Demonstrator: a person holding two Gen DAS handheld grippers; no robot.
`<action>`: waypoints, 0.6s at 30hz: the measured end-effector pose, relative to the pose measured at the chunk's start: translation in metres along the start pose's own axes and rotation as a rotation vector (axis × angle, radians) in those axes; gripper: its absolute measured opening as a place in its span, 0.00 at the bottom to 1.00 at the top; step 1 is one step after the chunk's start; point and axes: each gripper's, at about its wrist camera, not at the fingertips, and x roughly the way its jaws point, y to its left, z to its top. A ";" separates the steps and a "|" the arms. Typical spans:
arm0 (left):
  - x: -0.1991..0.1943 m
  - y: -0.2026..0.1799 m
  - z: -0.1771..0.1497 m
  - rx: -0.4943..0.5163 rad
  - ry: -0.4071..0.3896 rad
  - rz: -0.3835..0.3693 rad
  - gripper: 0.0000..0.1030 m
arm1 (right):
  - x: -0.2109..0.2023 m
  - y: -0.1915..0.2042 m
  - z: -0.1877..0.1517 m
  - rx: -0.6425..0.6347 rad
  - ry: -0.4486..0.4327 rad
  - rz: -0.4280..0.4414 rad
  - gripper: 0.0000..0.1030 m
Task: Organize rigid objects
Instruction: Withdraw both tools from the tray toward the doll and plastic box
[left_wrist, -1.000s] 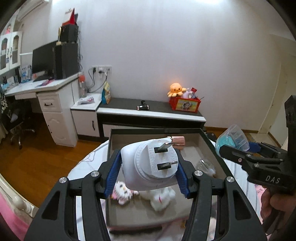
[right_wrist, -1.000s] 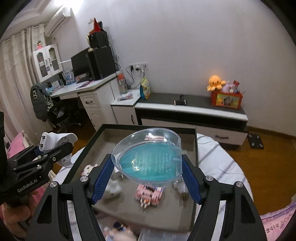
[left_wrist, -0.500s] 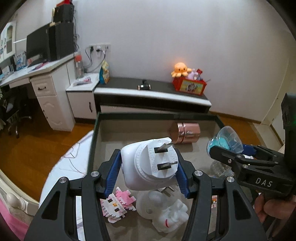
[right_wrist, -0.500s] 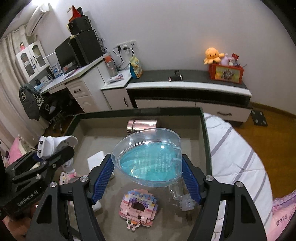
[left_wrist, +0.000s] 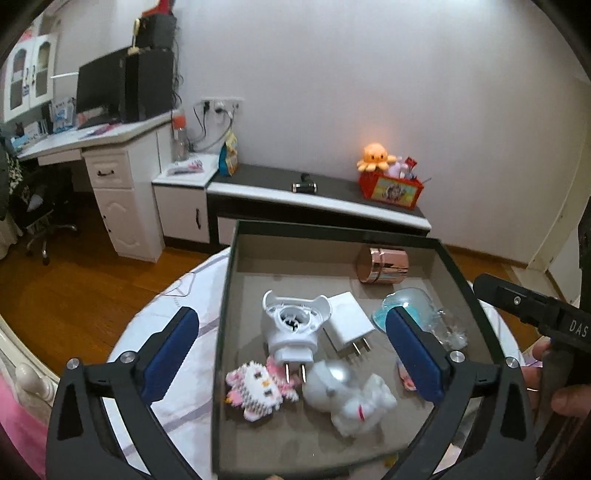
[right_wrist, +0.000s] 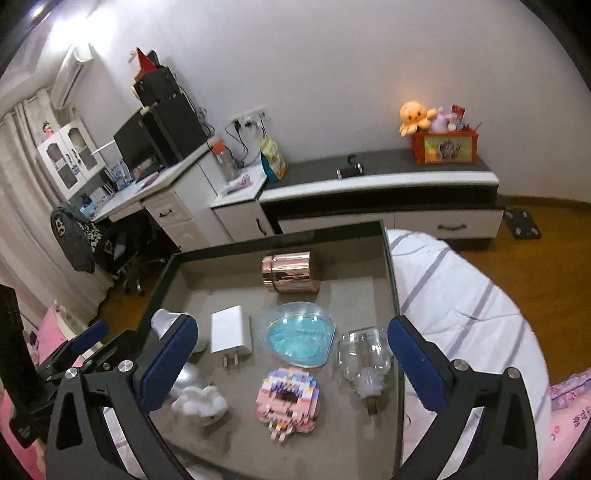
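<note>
A dark-rimmed tray (left_wrist: 226, 295) (right_wrist: 392, 280) sits on the striped bed. In it lie a white plug device (left_wrist: 291, 328), a white charger (left_wrist: 349, 323) (right_wrist: 231, 332), a clear heart-shaped box with blue inside (right_wrist: 301, 338) (left_wrist: 410, 306), a rose-gold tin (right_wrist: 290, 271) (left_wrist: 382, 265), a clear glass bottle (right_wrist: 364, 360), a pink brick model (right_wrist: 288, 400), a pink-white brick cat (left_wrist: 258, 384) and a white figurine (left_wrist: 354, 398) (right_wrist: 199, 402). My left gripper (left_wrist: 291, 354) is open and empty above the plug device. My right gripper (right_wrist: 291, 365) is open and empty above the heart box.
The bed's striped sheet (right_wrist: 461, 295) surrounds the tray. Beyond stand a low black-and-white cabinet (right_wrist: 388, 192) with a red toy box (right_wrist: 445, 146), a white desk (left_wrist: 92, 155) with a monitor, and an office chair (right_wrist: 85, 243). Wooden floor lies around.
My left gripper opened and let the white plug device drop into the tray. My right gripper opened and left the heart box in the tray. Both pulled back a little.
</note>
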 end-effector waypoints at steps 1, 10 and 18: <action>-0.010 0.000 -0.003 0.001 -0.012 -0.001 1.00 | -0.009 0.005 -0.003 -0.010 -0.014 0.010 1.00; -0.090 -0.009 -0.033 0.028 -0.086 -0.024 1.00 | -0.086 0.033 -0.048 -0.080 -0.134 0.002 1.00; -0.147 -0.014 -0.070 0.034 -0.145 -0.024 1.00 | -0.142 0.045 -0.103 -0.111 -0.210 -0.045 1.00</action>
